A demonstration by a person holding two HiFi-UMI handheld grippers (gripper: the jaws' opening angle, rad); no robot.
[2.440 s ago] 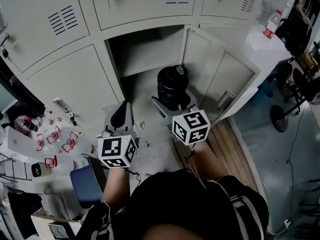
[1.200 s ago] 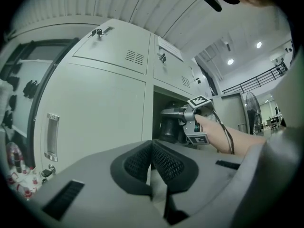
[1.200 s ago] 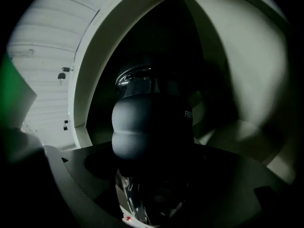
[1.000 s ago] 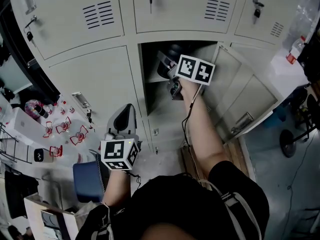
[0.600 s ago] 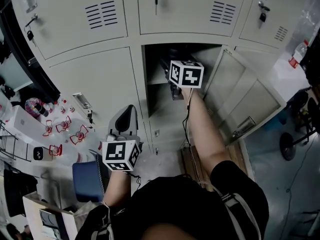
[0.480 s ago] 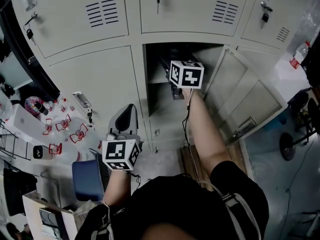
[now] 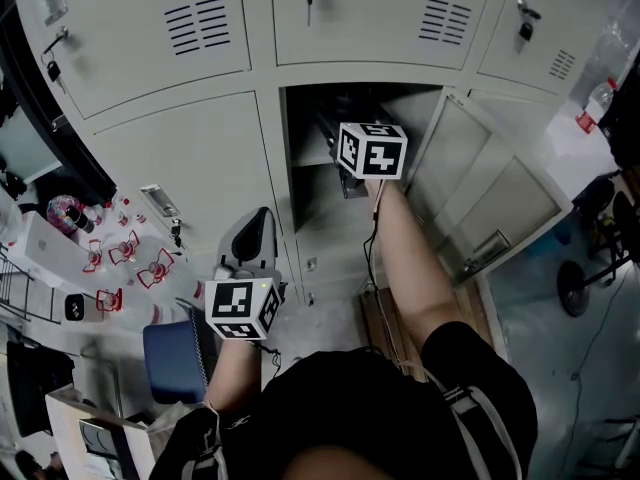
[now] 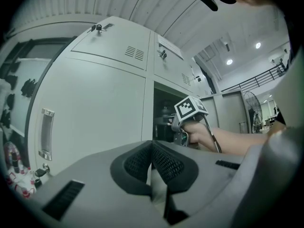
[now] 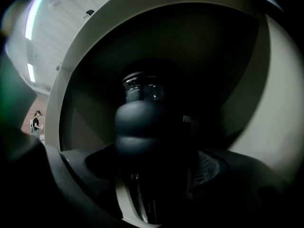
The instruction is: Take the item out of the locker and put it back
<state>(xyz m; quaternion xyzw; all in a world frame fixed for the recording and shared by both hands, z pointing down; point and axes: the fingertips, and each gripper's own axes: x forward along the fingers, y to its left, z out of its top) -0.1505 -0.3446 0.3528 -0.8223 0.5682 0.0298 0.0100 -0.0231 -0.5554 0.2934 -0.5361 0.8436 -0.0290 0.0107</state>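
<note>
Flask (image 9: 147,122), black, pinched in right claw (image 9: 159,172) inside open locker (image 7: 306,183), left claw (image 8: 152,164) pressed together, empty

Right hand-held gripper (image 9: 159,175) has raised the black bottle (image 9: 145,122) from low in the locker (image 7: 425,183) opening to shelf height, deeper inside.

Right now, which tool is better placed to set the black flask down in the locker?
The right tool: it grips the black flask inside the open locker. The left tool hangs low outside it, shut and empty.
</note>
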